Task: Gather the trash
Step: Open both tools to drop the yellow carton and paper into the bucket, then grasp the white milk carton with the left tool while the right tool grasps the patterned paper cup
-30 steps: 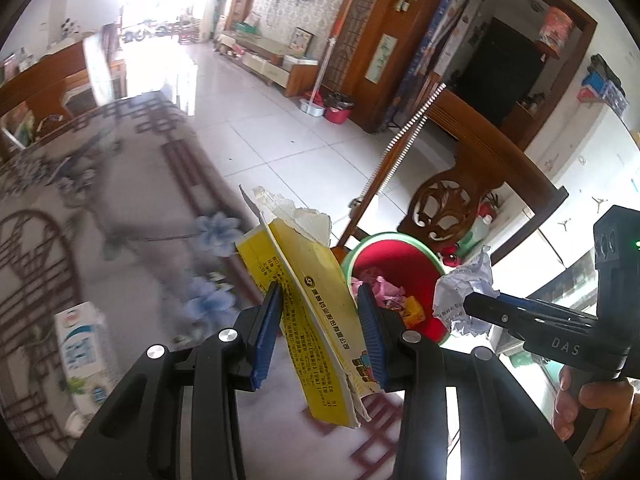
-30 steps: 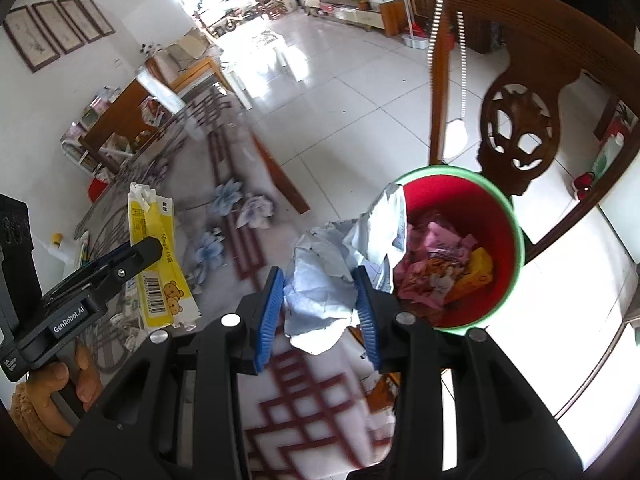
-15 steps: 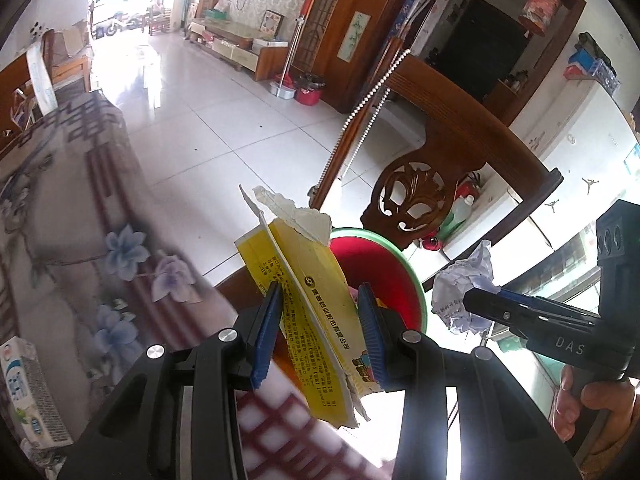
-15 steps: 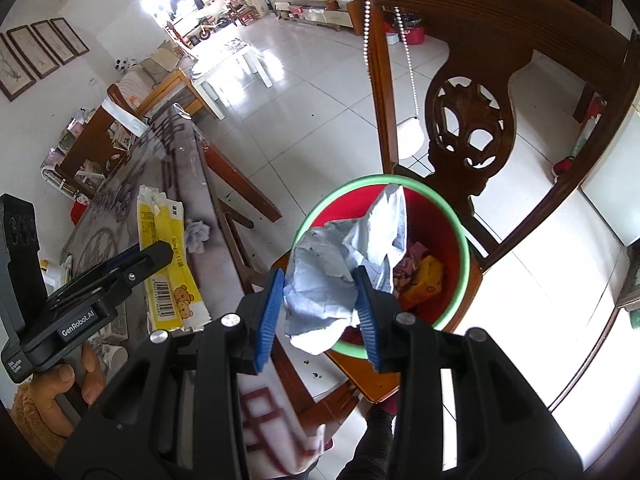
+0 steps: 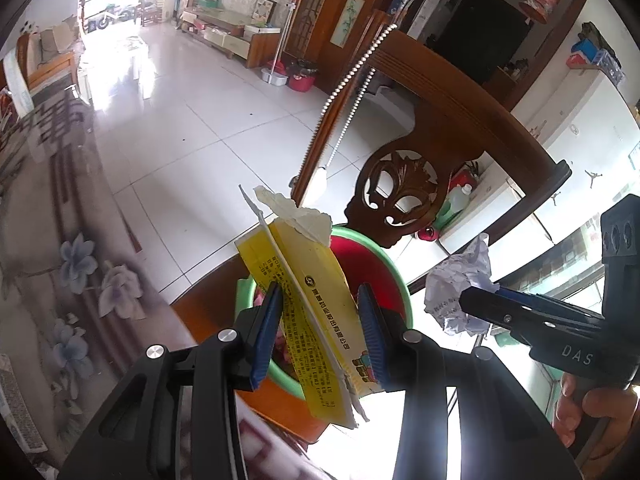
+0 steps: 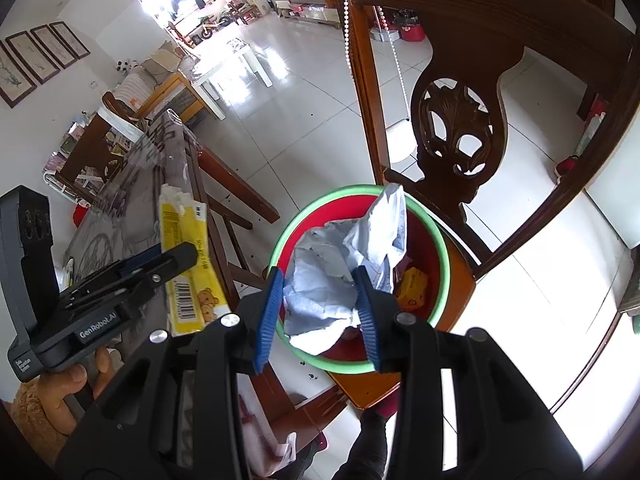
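Two tongs, left (image 5: 320, 332) pinching one yellow carton (image 5: 316, 304), right (image 6: 320, 312) pinching one crumpled paper (image 6: 336, 276), above one red bin (image 6: 424, 236).

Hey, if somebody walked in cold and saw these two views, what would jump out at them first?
Probably the red bin with the green rim sitting on the seat of a carved wooden chair, already holding wrappers. Right over it, the right gripper is clamped on a crumpled white paper. Beside it, the left gripper grips a torn yellow carton near the bin's edge.
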The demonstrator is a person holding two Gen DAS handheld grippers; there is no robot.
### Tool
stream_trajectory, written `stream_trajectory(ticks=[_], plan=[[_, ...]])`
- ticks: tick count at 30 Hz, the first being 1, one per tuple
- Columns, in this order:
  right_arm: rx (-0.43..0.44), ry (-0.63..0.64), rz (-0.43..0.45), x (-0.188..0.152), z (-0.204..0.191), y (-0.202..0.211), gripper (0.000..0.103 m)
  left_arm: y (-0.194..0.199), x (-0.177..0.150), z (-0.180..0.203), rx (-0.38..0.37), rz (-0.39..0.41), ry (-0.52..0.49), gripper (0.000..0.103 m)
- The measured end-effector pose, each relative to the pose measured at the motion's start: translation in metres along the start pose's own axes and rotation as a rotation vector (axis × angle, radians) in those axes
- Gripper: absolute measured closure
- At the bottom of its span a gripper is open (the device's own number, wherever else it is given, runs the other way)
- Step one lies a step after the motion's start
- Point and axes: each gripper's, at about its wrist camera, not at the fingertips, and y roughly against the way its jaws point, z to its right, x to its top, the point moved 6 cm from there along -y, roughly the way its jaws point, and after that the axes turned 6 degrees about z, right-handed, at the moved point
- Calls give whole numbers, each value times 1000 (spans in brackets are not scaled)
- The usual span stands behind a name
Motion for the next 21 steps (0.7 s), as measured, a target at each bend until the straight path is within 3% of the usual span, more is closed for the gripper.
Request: stream_trajectory(ticks=[4, 6, 9, 16, 21], plan=[[0, -5, 1, 3, 5, -2, 58, -7, 2, 7, 3, -3, 3, 55], [4, -13, 1, 3, 7, -3, 56, -8, 3, 7, -5, 3, 25, 40], [-1, -22, 4, 1, 9, -4, 47, -7, 2, 6, -7, 5, 33, 40], [4, -18, -2, -3, -3, -5, 47, 9, -4, -9, 6, 13, 55, 40], [22, 16, -22, -13, -33, -12, 47, 33, -15, -41, 43, 35, 89, 40]])
